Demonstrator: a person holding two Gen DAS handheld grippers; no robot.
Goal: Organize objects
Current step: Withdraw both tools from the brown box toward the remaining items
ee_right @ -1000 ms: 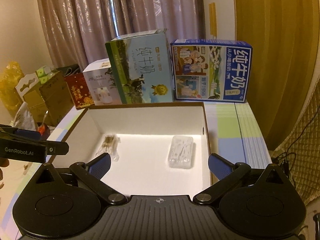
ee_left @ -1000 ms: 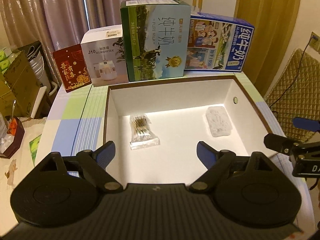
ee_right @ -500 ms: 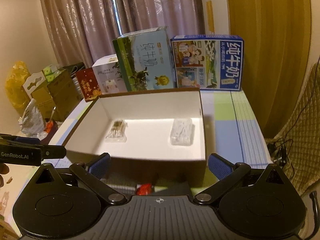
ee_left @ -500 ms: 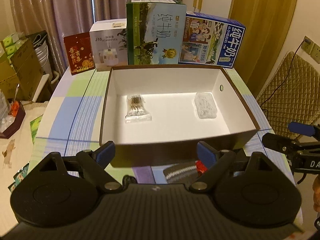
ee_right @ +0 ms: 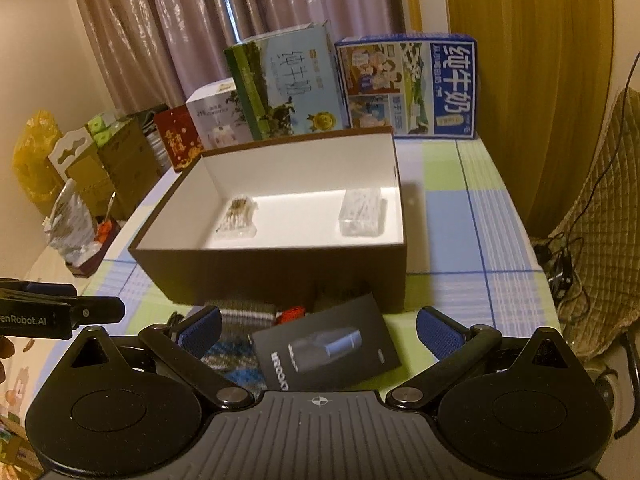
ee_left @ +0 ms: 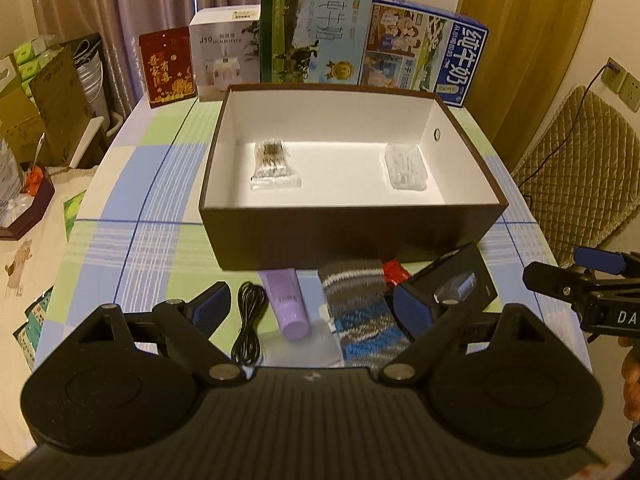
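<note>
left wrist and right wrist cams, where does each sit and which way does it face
Left wrist: on the left gripper, open, facing the brown box; purple tube, sock and cable below; right gripper at right edge.
Right wrist: on the right gripper, open, over the black packet, facing the box from the right; left gripper at left edge.
Shared: box, its two clear packs, cartons behind.

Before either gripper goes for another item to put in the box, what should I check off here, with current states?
1. Left gripper jaws open, empty: ok.
2. Right gripper jaws open, empty: ok.
3. Brown box open, floor space free between cotton swab packet and clear packet: ok.
4. Purple tube, striped sock, black carton lie in front of the box: ok.
5. Black cable free of tangles: cannot tell.
</note>
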